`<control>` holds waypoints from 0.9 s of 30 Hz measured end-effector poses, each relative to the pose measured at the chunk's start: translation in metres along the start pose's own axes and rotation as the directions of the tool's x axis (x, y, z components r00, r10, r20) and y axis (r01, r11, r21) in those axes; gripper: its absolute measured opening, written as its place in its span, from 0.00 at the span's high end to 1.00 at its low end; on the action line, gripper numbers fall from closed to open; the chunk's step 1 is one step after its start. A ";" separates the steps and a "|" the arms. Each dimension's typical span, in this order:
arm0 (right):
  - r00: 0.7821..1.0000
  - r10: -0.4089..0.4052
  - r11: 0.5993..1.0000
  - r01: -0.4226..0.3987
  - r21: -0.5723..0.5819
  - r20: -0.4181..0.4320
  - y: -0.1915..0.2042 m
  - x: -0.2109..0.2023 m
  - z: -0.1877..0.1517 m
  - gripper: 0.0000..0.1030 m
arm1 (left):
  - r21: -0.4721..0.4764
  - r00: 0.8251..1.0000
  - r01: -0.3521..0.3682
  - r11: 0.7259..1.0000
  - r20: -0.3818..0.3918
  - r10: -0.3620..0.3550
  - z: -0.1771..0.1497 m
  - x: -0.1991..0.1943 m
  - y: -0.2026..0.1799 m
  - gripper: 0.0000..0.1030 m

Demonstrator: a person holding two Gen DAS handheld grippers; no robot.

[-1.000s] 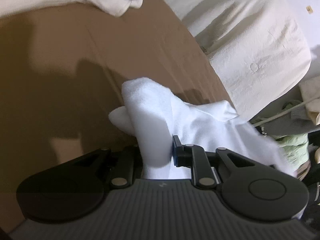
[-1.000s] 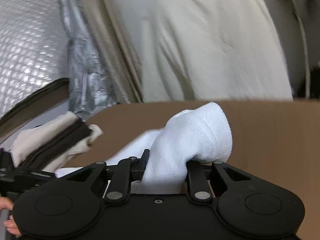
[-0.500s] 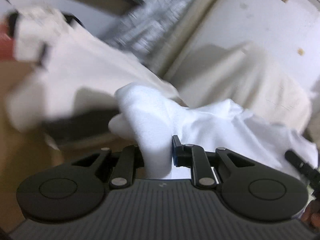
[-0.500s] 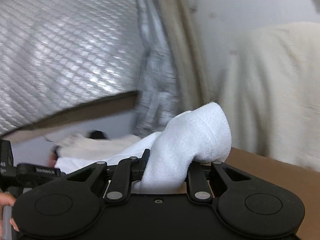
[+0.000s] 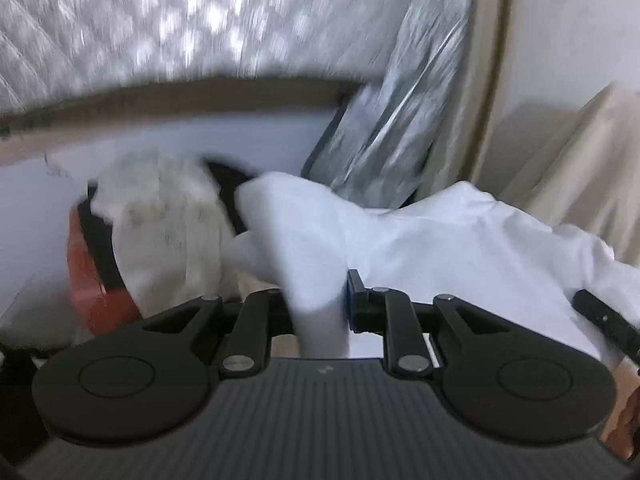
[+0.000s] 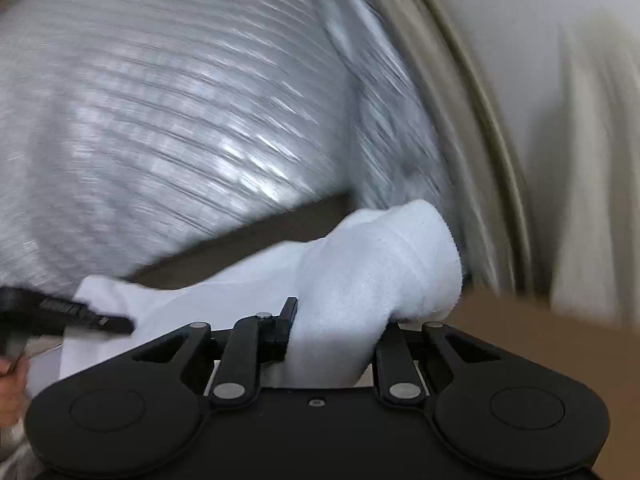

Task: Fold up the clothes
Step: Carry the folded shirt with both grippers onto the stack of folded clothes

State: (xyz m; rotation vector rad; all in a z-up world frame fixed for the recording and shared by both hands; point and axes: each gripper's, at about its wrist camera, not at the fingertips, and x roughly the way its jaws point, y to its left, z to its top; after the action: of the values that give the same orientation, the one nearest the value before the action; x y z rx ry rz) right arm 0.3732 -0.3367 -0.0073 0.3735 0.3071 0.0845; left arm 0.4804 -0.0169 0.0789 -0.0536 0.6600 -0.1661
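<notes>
- Left gripper (image 5: 318,312): jaws closed on a bunched corner of the white cloth (image 5: 420,248). Fabric filled the gap btwn the fingers and bulged out above them.
- Right gripper (image 6: 334,332): jaws likewise clamped on another bunched corner of the same cloth, thick roll standing up over the fingers.
- Cloth hung btwn the two grippers, clear of the brown table (image 6: 540,332); its span ran from each grip toward the other tool, seen at the frame edges.
- Beyond: pile of pale and dark clothes (image 5: 160,216) w/ a reddish item beside it, silver quilted sheet (image 6: 160,120) behind, cream cover (image 5: 580,168) at right. Both views blurred, detail poor.
- Step, as judged: cloth lifted and carried for a fold; fold not yet laid.
- Risks, as judged:
  - Grips sat on bunched wads, not flat edges. A corner could slip out if the cloth was pulled taut.
  - Slack middle could sag and drag on the clothes pile, dislodging it.
  - Uneven corners would give a skewed fold.
</notes>
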 end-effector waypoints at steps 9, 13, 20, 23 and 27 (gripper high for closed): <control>0.989 -0.057 0.996 0.047 -0.079 -0.137 -0.034 0.031 -0.031 0.79 | 0.147 0.980 -0.193 0.970 0.086 0.181 -0.070 0.078 -0.009 0.91; 0.998 0.053 0.983 -0.060 -0.172 -0.045 -0.011 0.020 -0.004 0.81 | 0.104 0.954 -0.243 0.964 0.206 0.218 -0.038 0.057 -0.008 0.91; 0.962 -0.113 0.983 0.072 -0.167 -0.248 -0.032 0.070 -0.024 0.49 | 0.177 0.973 -0.216 0.960 -0.045 0.227 -0.018 0.083 -0.004 0.68; 0.970 -0.127 0.989 0.108 -0.104 -0.207 -0.042 0.058 -0.025 0.46 | 0.128 0.972 -0.236 0.963 0.015 0.236 -0.037 0.068 0.007 0.61; 0.934 -0.355 0.914 0.336 -0.227 -0.046 -0.031 0.035 -0.022 0.43 | 0.040 0.982 -0.099 0.994 0.168 0.091 -0.054 0.021 0.013 0.53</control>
State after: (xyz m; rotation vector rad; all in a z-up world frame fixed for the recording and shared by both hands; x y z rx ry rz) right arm 0.4000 -0.3528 -0.0475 0.0944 0.4417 -0.2146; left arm 0.4651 -0.0079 0.0218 0.0100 0.4904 -0.0843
